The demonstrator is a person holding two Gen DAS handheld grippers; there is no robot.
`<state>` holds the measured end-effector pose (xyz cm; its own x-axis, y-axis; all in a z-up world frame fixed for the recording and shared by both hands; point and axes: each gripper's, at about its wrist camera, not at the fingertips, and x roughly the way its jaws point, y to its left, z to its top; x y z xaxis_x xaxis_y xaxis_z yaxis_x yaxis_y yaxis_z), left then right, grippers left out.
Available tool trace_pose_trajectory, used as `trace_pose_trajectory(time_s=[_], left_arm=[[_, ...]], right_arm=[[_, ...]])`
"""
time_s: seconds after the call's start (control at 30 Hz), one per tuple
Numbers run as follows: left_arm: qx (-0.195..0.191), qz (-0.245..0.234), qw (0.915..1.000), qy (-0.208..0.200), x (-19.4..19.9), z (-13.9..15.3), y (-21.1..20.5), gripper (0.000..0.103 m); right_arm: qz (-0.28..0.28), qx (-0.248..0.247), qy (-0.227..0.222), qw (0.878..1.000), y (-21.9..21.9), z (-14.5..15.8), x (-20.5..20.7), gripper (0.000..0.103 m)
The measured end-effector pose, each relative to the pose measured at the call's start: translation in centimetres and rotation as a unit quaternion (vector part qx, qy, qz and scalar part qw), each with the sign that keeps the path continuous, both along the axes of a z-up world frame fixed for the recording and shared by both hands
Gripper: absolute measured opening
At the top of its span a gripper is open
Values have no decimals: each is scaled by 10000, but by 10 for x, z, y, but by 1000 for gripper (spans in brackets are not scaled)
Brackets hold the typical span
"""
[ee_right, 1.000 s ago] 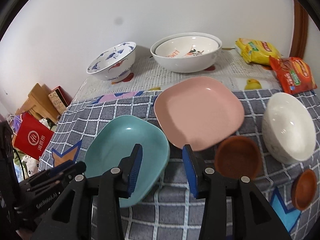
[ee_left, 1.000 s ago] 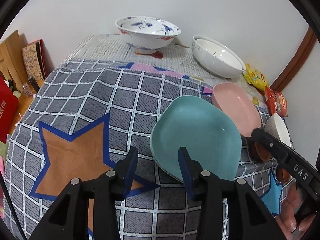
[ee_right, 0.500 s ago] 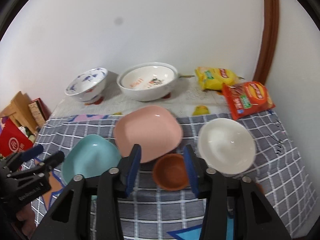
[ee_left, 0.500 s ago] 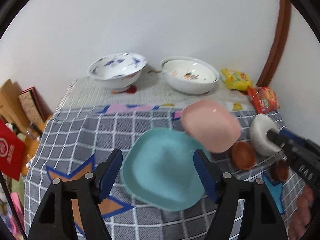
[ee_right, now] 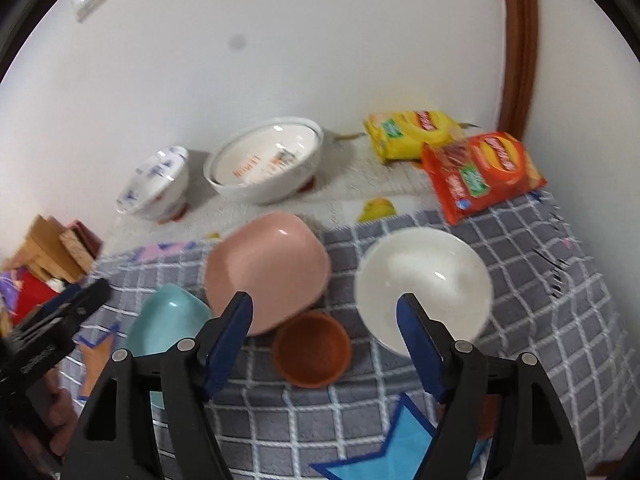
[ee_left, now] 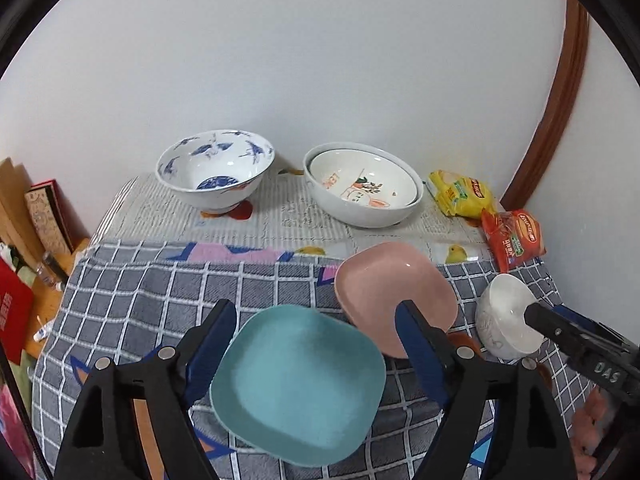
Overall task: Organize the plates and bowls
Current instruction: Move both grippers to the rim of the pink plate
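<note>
**Roughly seven dishes on one table, both grippers spread wide**

Starting at the left, the left gripper [ee_left: 316, 338] hangs over the near edge of the table [ee_left: 160, 288] with its two blue-padded fingers [ee_left: 214, 336] released and far apart, holding nothing. One teal plate [ee_left: 298, 384] lies on the checked grey cloth, seen between those fingers but not touched by them. Behind it, near the wall, one blue-and-white patterned bowl [ee_left: 216, 176] stands upright on the pale striped mat.

Moving right, two large white bowls [ee_left: 362, 190] sit nested one inside the other, the inner one printed with an orange picture. In front of them one pink plate [ee_right: 266, 270] rests on the cloth, its near edge overlapping the teal plate's rim in the left wrist view. Just beside the pink plate's front stands one small brown bowl [ee_right: 312, 354], upright and apart from any finger.

The right gripper [ee_right: 324, 326] is likewise released, fingers spread wide above the brown bowl, grasping nothing. Further right sits one plain white bowl [ee_right: 424, 286], upright, near the right finger. A second brown dish may lie behind that finger; it is too hidden to tell. At the far right, by the wall, two snack packets lie touching: one yellow [ee_right: 408, 132] and one orange-red [ee_right: 482, 174].
</note>
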<state>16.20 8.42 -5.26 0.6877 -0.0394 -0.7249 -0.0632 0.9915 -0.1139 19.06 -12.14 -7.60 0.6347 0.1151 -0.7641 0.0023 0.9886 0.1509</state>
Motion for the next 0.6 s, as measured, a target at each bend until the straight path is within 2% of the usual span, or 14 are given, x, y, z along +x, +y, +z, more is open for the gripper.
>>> trace_pose_trajectory(time_s=[0.07, 0.13, 0.27, 0.4, 0.6], left_arm=[[52, -93, 9999, 103, 9, -1, -3, 79], [174, -40, 9998, 131, 15, -1, -5, 79], [141, -102, 9996, 214, 34, -3, -5, 79], [201, -105, 9992, 332, 54, -9, -7, 79], [417, -5, 9979, 502, 81, -30, -13, 79]], right_arm=[[220, 375, -130, 9990, -4, 1, 5, 74], [213, 525, -121, 9983, -8, 1, 14, 74], [189, 491, 61, 9986, -9, 0, 40, 74], [237, 191, 139, 9994, -2, -2, 63, 74], [328, -29, 344, 9989, 7, -25, 99, 72]])
